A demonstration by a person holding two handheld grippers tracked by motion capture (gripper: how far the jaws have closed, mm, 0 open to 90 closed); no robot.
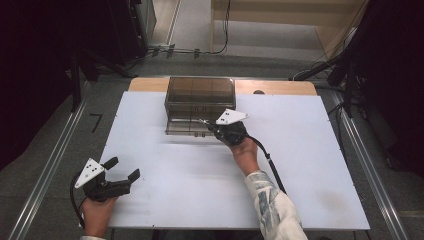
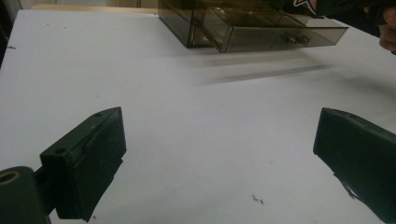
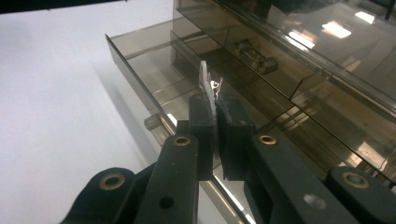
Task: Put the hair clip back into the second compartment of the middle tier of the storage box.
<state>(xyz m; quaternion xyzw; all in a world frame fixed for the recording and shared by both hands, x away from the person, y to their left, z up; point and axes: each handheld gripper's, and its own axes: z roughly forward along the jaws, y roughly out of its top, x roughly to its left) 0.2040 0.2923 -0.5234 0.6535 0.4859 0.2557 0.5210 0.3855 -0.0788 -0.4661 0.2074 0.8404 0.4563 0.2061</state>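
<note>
A box of drawers (image 1: 200,102) sits on the bench (image 1: 310,165), at the far side and near the middle. One drawer (image 3: 154,70) at the bottom of the box is pulled out toward the person. The right gripper (image 1: 207,125) is just in front of the box, over the open drawer. A small clip (image 3: 208,84) sticks up between its jaws, above the inside of the drawer. The left gripper (image 1: 122,170) is well apart from the box, near the front left corner of the bench.
</note>
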